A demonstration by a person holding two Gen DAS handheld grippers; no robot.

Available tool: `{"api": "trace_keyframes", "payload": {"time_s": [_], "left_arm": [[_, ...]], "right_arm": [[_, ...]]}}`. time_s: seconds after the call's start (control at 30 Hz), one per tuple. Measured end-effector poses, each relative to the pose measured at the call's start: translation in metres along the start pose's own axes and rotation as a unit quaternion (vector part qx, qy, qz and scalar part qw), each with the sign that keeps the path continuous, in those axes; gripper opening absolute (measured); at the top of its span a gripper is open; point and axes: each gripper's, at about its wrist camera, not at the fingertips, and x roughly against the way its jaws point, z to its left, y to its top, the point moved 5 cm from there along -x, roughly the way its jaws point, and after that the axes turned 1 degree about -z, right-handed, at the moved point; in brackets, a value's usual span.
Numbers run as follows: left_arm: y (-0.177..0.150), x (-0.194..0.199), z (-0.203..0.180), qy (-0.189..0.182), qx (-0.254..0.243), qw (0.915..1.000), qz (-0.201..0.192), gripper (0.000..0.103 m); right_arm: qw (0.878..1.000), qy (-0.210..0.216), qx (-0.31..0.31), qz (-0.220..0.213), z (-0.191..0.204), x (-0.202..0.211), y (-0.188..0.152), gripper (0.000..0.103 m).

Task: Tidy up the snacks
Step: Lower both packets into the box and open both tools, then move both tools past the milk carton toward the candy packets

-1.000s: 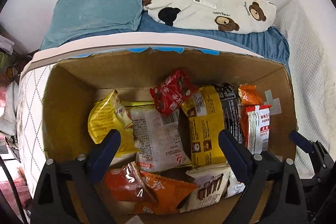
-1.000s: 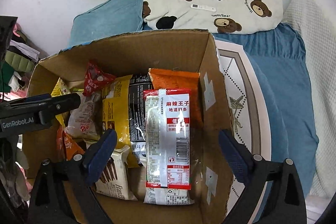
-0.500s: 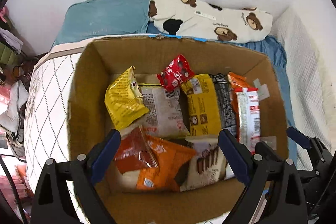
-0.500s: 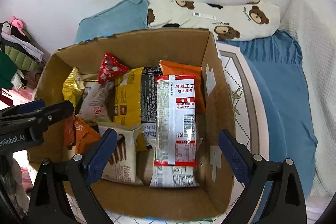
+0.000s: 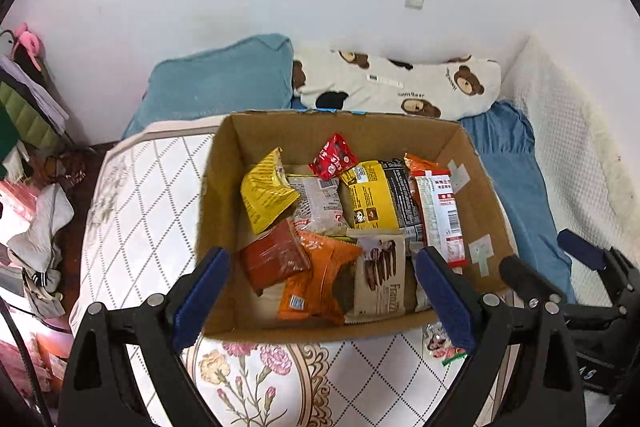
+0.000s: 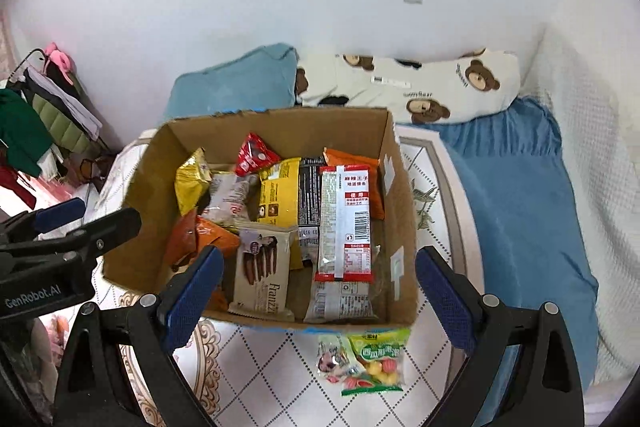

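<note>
An open cardboard box (image 5: 224, 163) (image 6: 400, 195) sits on a quilted bed and holds several snack packs: a yellow bag (image 5: 266, 195), a small red pack (image 5: 334, 157), an orange pack (image 5: 320, 275), a Franzzi wafer pack (image 6: 262, 267) and a long red-and-white pack (image 6: 347, 223). A green candy bag (image 6: 366, 361) lies on the bed in front of the box. My left gripper (image 5: 320, 301) is open and empty above the box's near side. My right gripper (image 6: 318, 301) is open and empty above the box's near edge.
A blue pillow (image 5: 220, 79) and a bear-print pillow (image 5: 400, 87) lie behind the box against the white wall. A blue sheet (image 6: 520, 195) covers the right of the bed. Clothes (image 6: 36, 131) are piled at the left.
Both grippers have pulled back and up from inside the box, so the whole box and the bed around it now show. The candy bag has come into view.
</note>
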Motion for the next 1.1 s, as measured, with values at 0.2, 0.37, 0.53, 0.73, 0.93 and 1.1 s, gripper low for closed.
{"api": "trace_keyframes", "payload": {"time_s": [0.2,0.37,0.53,0.73,0.93,1.1], "left_arm": [[-0.021,0.039,0.001,0.001,0.008,0.9995,-0.032,0.095],[-0.036,0.061,0.001,-0.002,0.015,0.9988,-0.047,0.095],[-0.062,0.054,-0.006,0.006,0.016,0.9994,-0.029,0.095],[-0.121,-0.008,-0.030,0.016,0.002,0.9980,0.061,0.095],[-0.151,-0.072,-0.069,0.027,-0.045,0.9903,0.128,0.095],[-0.155,-0.107,-0.090,0.011,-0.053,0.9844,0.167,0.095]], "right_arm": [[0.999,-0.002,0.005,-0.037,0.005,0.048,-0.013,0.099],[0.998,-0.004,0.002,-0.058,0.005,0.075,-0.025,0.099],[0.999,0.003,-0.026,-0.027,-0.012,0.069,-0.060,0.099],[0.993,-0.018,-0.077,0.092,-0.060,-0.003,-0.157,0.099],[0.975,-0.027,-0.122,0.186,-0.099,-0.081,-0.240,0.099],[0.969,-0.011,-0.141,0.204,-0.112,-0.112,-0.265,0.103]]}}
